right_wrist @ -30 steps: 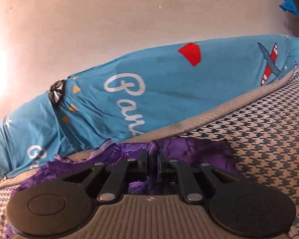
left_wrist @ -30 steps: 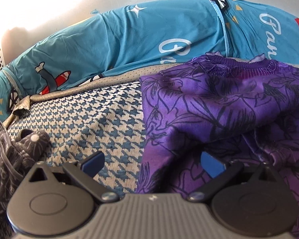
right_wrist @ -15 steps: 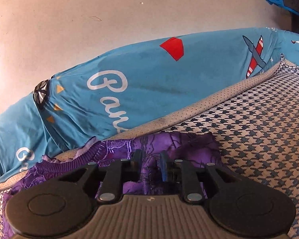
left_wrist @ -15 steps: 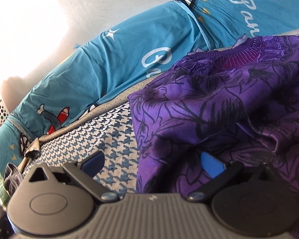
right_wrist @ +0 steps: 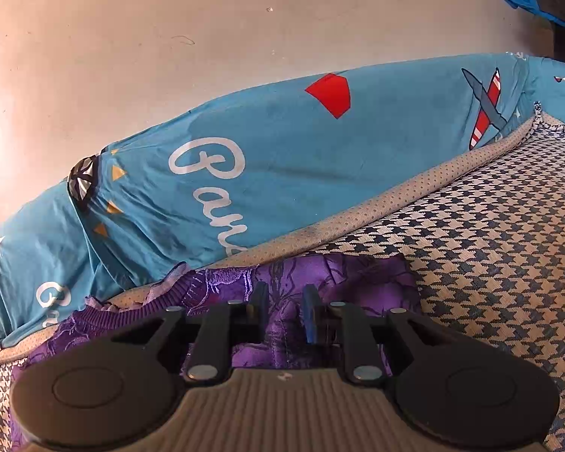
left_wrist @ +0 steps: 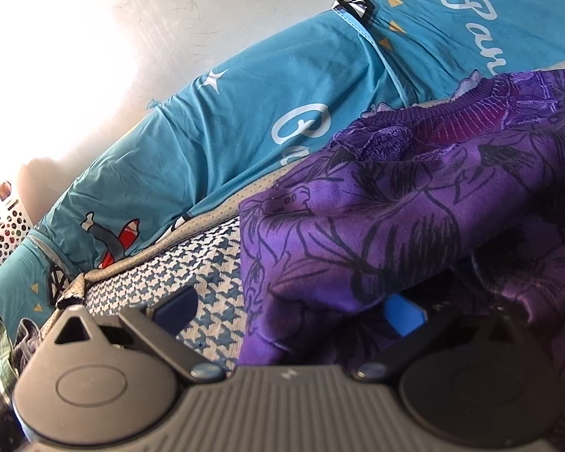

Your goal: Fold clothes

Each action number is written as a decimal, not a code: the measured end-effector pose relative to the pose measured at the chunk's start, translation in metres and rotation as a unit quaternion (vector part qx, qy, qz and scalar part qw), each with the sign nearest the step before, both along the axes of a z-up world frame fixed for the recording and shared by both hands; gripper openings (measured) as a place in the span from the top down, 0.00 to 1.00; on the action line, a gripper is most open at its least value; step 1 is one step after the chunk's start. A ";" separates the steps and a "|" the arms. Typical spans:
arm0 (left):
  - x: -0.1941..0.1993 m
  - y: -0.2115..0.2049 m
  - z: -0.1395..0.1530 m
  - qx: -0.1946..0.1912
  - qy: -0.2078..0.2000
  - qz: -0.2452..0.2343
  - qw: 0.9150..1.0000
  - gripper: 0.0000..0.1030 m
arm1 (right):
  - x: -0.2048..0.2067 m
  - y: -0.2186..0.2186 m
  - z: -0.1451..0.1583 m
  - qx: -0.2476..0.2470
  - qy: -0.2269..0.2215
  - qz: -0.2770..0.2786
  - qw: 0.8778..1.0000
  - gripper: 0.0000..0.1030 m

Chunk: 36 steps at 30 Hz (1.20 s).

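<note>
Your left gripper (left_wrist: 290, 307) is standing wide open: one blue pad over the houndstooth bed cover (left_wrist: 207, 263), the other tucked under a raised fold of the purple floral garment (left_wrist: 414, 203), not pinching it. Your right gripper (right_wrist: 284, 310) is sitting narrow at the garment's far edge near the knit collar; jaws have just been opening, w/ purple cloth bunched between the pads, but can't tell if they're pressing on it. The garment is lying crumpled on the cover, just in front of the blue printed pillows (right_wrist: 282, 158).
</note>
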<state>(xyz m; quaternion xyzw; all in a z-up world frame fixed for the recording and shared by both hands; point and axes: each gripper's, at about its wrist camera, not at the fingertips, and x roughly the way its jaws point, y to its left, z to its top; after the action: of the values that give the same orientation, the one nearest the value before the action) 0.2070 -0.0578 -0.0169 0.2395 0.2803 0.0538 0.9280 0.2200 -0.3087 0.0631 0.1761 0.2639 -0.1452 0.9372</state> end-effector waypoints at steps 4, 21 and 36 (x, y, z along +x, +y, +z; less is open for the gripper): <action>-0.002 -0.006 -0.003 0.048 -0.029 0.024 0.998 0.00 | 0.001 -0.001 0.000 0.001 -0.001 0.000 1.000 0.82; -0.021 0.041 0.028 -0.012 -0.092 0.162 0.982 0.00 | 0.000 0.009 0.000 -0.007 0.002 0.019 1.000 0.82; -0.025 0.149 0.008 -0.289 0.032 0.281 0.915 0.00 | 0.002 0.026 -0.012 0.019 0.045 0.082 0.995 0.82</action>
<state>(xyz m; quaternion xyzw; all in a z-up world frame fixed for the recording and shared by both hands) 0.1819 0.0913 -0.0092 -0.1264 0.3692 0.2209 0.8938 0.2224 -0.2829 0.0507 0.1648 0.3222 -0.0705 0.9295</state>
